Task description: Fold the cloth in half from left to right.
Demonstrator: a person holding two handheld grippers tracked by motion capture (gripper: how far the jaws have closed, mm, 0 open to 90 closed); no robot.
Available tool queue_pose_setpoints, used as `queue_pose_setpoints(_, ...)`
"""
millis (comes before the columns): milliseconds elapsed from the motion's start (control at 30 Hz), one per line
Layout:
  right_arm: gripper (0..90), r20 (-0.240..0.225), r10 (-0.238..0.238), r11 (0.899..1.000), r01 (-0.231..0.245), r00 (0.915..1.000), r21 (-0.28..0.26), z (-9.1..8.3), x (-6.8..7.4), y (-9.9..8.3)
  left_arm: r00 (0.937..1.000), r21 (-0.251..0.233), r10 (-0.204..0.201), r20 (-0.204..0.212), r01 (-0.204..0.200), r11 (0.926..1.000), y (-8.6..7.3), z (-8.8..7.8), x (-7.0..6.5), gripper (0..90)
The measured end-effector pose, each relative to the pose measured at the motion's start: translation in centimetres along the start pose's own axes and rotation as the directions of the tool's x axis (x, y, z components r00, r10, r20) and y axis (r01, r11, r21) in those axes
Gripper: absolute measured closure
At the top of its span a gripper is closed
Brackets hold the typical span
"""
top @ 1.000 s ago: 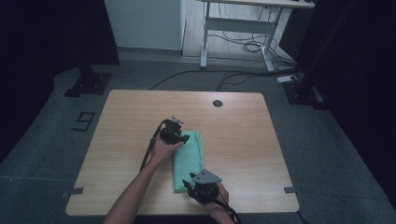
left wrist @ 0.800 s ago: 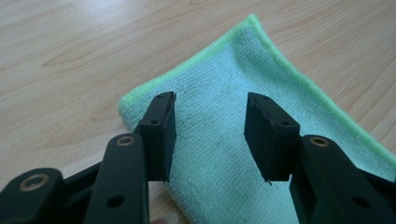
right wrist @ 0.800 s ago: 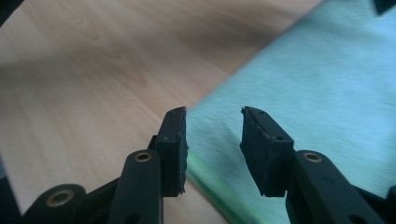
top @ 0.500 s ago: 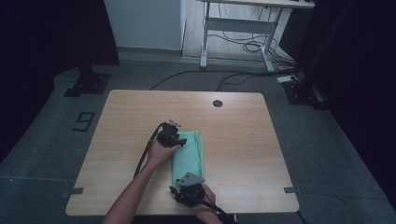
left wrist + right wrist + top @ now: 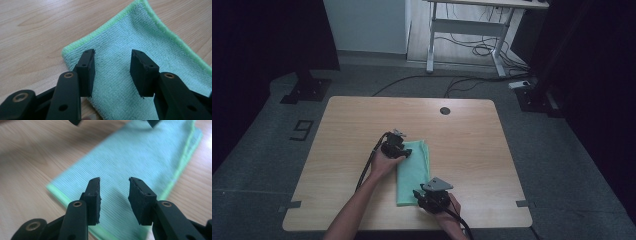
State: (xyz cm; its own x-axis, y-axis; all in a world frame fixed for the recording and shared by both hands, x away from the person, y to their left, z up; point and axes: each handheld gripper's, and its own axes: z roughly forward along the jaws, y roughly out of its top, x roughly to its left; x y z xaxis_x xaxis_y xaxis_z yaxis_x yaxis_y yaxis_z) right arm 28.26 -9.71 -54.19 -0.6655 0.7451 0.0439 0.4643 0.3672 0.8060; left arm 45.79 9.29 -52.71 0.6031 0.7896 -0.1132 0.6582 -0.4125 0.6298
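Wooden table (image 5: 462, 130): folded green microfibre cloth (image 5: 413, 171) lies mid-table. Right gripper (image 5: 428, 199) has shifted onto its near end, left gripper (image 5: 398, 150) at far end; both half-open, jaws empty, just closing slightly — another fold likely.

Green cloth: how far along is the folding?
Done: the green cloth lies flat on the table as a narrow strip, layered edges along one long side. In hand: the left gripper and the right gripper sit over opposite ends, jaws apart, nothing pinched. Left: probably gripping an end and folding it across.
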Motion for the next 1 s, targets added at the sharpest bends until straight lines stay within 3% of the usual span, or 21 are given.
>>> queue_pose_setpoints(167, 61.2, 0.001, -0.024, 0.999, 0.024, 0.9997, 0.040, 0.0, 0.2, -0.8, 1.0000, 0.007, 0.005, 0.003, -0.005, 1.0000, -0.1, 0.2, 0.0, 55.6)
queue_pose_setpoints(500, 67.3, -0.020, -0.012, 0.998, 0.013, 0.9997, 0.057, -0.7, -0.1, -1.5, 0.9996, 0.007, 0.018, 0.022, -0.018, 0.9998, -0.3, 0.4, -0.2, 56.2)
queue_pose_setpoints(767, 67.8, -0.022, -0.010, 0.999, 0.011, 0.9997, 0.052, -2.3, 0.0, -2.8, 0.9966, 0.001, 0.061, 0.055, -0.061, 0.9982, -0.5, 0.7, -2.1, 56.2)
queue_pose_setpoints(900, 67.1, -0.036, 0.010, 0.999, -0.008, 0.9993, 0.045, -2.7, -0.3, -2.9, 0.9964, -0.003, 0.062, 0.058, -0.062, 0.9981, -0.6, 0.7, -2.1, 56.0)
queue_pose_setpoints(1000, 66.8, -0.010, 0.014, 1.000, -0.014, 0.9998, 0.006, -3.0, -1.1, -2.5, 0.9961, -0.011, 0.065, 0.059, -0.065, 0.9978, -0.6, 0.6, -2.1, 55.4)
